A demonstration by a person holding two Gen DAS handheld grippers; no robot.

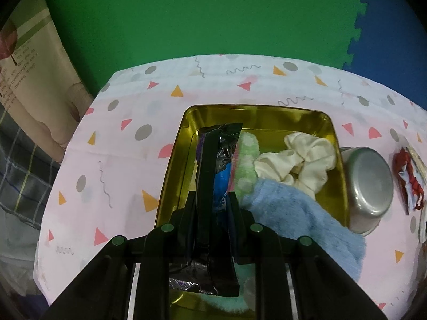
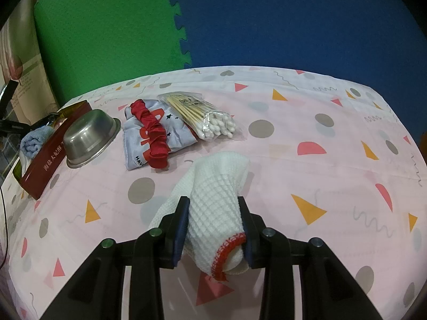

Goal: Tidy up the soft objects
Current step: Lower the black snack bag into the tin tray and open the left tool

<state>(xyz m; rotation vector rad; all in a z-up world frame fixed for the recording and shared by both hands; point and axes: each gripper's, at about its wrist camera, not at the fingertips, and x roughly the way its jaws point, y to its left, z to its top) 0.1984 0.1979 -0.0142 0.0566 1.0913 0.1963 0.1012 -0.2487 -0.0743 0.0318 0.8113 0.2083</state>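
Left gripper (image 1: 213,202) clamped on a shiny black-and-blue foil packet (image 1: 217,176) above the gold rectangular tin (image 1: 267,113). Right gripper (image 2: 213,213) pinching a white waffle-knit cloth (image 2: 213,194) over the tabletop (image 2: 320,146). Could slide off the heaped socks if dropped there.

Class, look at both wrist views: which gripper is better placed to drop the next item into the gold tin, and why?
Probably the left. The left gripper already hangs over the gold tin, shut on a dark packet. The right gripper grips the white cloth over the table, away from the tin.

Both wrist cams angled down, close; share steel bowl (image 1: 369,186), prob.
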